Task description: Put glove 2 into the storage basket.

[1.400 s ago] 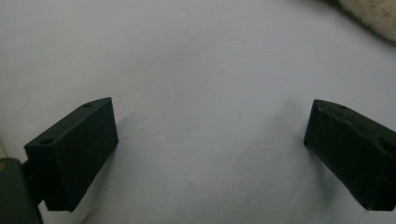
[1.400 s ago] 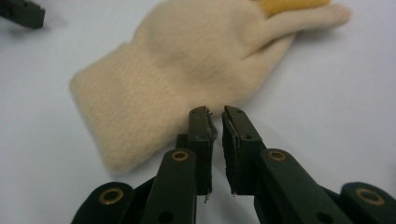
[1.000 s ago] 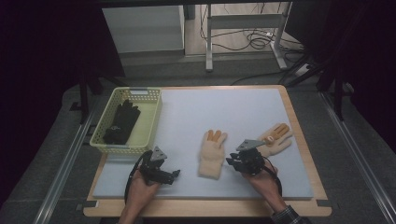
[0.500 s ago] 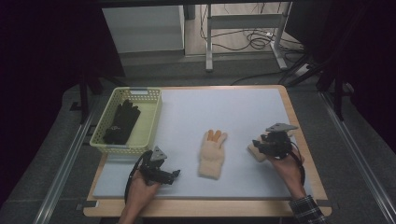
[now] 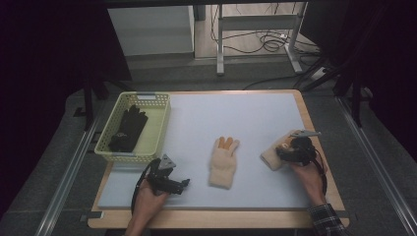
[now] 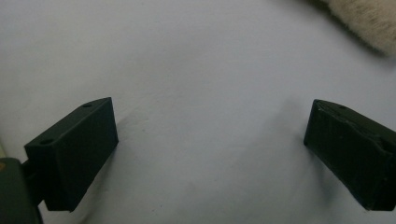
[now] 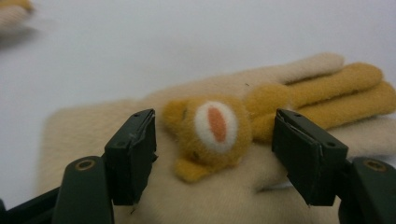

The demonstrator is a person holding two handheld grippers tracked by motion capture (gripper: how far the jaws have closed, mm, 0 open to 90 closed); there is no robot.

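Observation:
A cream glove with orange fingers (image 5: 223,162) lies flat at the middle of the pale blue mat (image 5: 246,115). A second cream glove (image 5: 269,156) lies to its right, under my right gripper (image 5: 282,153). In the right gripper view this glove (image 7: 88,130) carries an orange bear face (image 7: 212,128), and the right gripper (image 7: 215,135) stands open with one jaw on each side of that face, low over the fabric. My left gripper (image 5: 182,184) rests open near the mat's front left. Its view shows the left gripper (image 6: 210,126) over bare mat, with a fuzzy glove edge (image 6: 366,21) at the top right.
A yellow-green mesh basket (image 5: 147,97) stands at the back left of the table and holds a black glove (image 5: 129,129). The wooden table edge (image 5: 314,123) frames the mat. Beyond the table are desk legs and cables on the floor.
My right gripper has moved right and away from the person, from beside the centre glove to over the right glove. The left gripper has stayed where it was.

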